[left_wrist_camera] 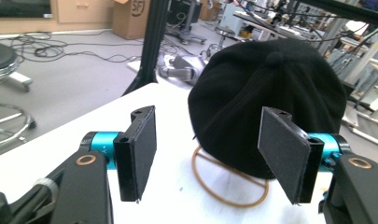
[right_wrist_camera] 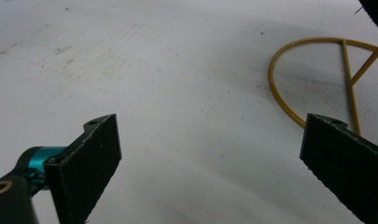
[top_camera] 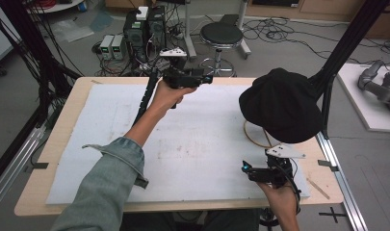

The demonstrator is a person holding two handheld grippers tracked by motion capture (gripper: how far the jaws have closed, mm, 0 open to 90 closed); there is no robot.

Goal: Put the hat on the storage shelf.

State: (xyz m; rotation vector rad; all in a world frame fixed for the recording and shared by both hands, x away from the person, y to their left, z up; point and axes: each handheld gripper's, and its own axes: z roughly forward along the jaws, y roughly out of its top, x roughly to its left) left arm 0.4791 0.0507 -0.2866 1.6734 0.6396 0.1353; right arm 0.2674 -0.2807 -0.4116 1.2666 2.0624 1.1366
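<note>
while the black cap (top_camera: 281,106) sits on its thin gold wire stand (left_wrist_camera: 228,186) at the right side of the white surface (top_camera: 110,144), neither claw touches it. left claw (top_camera: 207,79) is held up over the far edge of the surface, jaws wide apart, aimed across at the cap; in the left gripper view the cap's crown sits framed between the two pads, but well ahead of them. right claw (top_camera: 244,167) is low near the front right corner, jaws also spread with nothing between them, just in front of the stand's ring base; the cap hangs above and beyond it.

handling guess: cap is light, soft fabric, will crumple and fold under a pinch rather than resist. not fragile, not slippery against the rubbery pads. the stand looks light too, and may tip or drag along if the cap is pulled sideways. best hold is likely the lower edge of the crown, or the brim if reachable; brim is not clear from these angles. lift straight up off the stand.
</note>
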